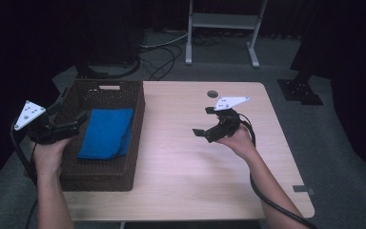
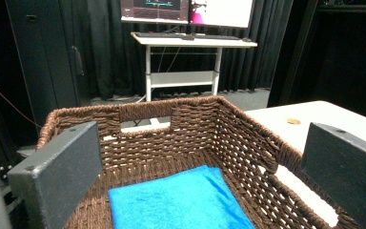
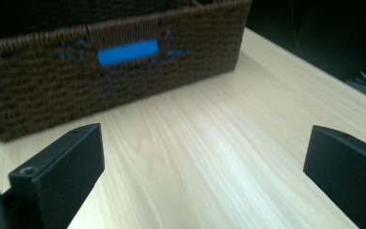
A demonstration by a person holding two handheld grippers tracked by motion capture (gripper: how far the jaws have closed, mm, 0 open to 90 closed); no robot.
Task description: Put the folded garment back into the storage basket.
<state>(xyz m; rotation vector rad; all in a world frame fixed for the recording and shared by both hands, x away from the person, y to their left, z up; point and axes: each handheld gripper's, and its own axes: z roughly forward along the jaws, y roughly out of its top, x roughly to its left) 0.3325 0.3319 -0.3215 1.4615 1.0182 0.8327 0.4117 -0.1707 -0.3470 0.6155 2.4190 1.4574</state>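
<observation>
A lab or studio: black curtains (image 2: pixel 100 43) all round, a monitor (image 2: pixel 155 9) on a standing desk (image 2: pixel 190 40), floor cables (image 1: pixel 164 55).

High view sits above my side of the table (image 1: pixel 205 157), looking forward and down, taking in the wicker basket (image 1: pixel 102 176) at left and floor beyond. My left gripper (image 1: pixel 69 125) camera rides low and close at the basket's near rim, facing along its length over the blue cloth (image 2: pixel 178 202) toward a far desk (image 2: pixel 193 40). My right gripper (image 1: pixel 205 121) camera hovers near the tabletop, facing the basket's side wall (image 3: pixel 114 71); all three views share the basket and cloth.
</observation>
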